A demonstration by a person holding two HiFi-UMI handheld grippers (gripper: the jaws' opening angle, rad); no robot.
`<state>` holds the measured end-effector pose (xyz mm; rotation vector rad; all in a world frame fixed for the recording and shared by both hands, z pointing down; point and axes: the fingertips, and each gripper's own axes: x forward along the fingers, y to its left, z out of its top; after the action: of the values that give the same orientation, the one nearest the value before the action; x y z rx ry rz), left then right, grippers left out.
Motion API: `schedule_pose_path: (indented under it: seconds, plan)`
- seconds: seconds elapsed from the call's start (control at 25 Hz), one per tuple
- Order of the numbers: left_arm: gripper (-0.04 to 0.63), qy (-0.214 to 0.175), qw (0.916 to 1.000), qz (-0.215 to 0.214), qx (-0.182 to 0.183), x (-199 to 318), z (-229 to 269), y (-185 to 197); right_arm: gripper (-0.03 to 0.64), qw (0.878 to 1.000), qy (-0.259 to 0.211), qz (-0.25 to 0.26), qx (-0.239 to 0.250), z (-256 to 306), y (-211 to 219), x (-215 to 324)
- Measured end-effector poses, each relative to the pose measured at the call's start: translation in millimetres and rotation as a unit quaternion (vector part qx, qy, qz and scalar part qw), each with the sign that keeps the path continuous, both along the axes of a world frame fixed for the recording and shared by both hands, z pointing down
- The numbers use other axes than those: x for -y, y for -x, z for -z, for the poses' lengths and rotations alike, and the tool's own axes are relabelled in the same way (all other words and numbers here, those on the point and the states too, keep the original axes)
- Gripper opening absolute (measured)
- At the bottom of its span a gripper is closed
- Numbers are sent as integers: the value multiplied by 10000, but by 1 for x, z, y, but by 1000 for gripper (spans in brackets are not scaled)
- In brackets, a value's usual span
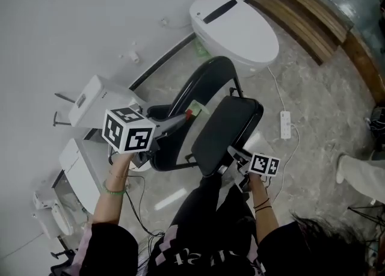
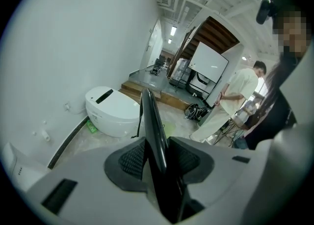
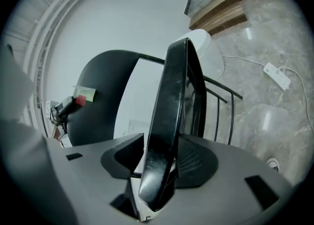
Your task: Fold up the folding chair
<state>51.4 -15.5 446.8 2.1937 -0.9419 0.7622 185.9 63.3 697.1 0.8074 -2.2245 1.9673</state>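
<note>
The folding chair [image 1: 210,109] stands on the stone floor [image 1: 319,100] right in front of the person, with a white toilet [image 1: 240,28] against the wall just beyond it. It looks about half folded: the seat [image 1: 225,127] is tipped up steeply, its front edge raised toward the person, while the curved backrest [image 1: 201,82] stands upright behind it with a gap between the two. The left gripper [image 1: 180,119] is clamped on the side edge of the backrest; in its own view both pads press flat on the thin black panel. The right gripper [image 1: 233,156] is clenched on the front edge of the seat, which in its view runs up between the jaws and down into the throat. The step in hand appears to be swinging the seat up toward the backrest while the left hand steadies the frame. The next move calls for lifting and pushing the seat edge on through its arc until it lies flat against the backrest, with the left grip firm so the chair does not tip or slide. As the gap narrows, the left gripper risks being pinched between seat and backrest, so it may need to shift higher.
</note>
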Motion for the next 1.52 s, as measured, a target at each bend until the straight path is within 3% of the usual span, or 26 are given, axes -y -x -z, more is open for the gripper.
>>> schedule_pose_path:
  seconds: [0.28, 0.48, 0.6, 0.68, 0.76, 0.92, 1.12, 1.36, 1.52]
  plan:
    - [137, -38, 9993, -369, 14, -9, 21, -6, 198, 10000, 7, -18, 32, 37, 71, 25]
    - [137, -55, 9992, -376, 78, -6, 28, 2, 198, 9997, -84, 36, -229, 46, 107, 43]
    - [137, -41, 9985, -539, -119, -9, 33, -1, 192, 9993, -97, 35, -361, 51, 133, 53]
    - [145, -116, 9975, -690, -37, -11, 34, -1, 190, 9984, -93, 56, -557, 49, 145, 59]
    - [152, -189, 9968, -766, 108, -10, 33, 9, 150, 9974, -104, 76, -714, 46, 153, 63]
    - [152, -66, 9970, -747, -164, 1, 33, 29, 146, 9969, -183, 268, -717, 45, 170, 74]
    - [152, -32, 9972, -725, -194, 9, 33, 46, 147, 9951, -302, 657, -674, 48, 181, 81]
    - [152, 100, 9982, -534, -265, 13, 29, 54, 146, 9976, -256, 341, -538, 47, 180, 94]
    - [140, 449, 9963, -270, -682, 19, 26, 62, 123, 9994, -13, 216, -284, 46, 180, 113]
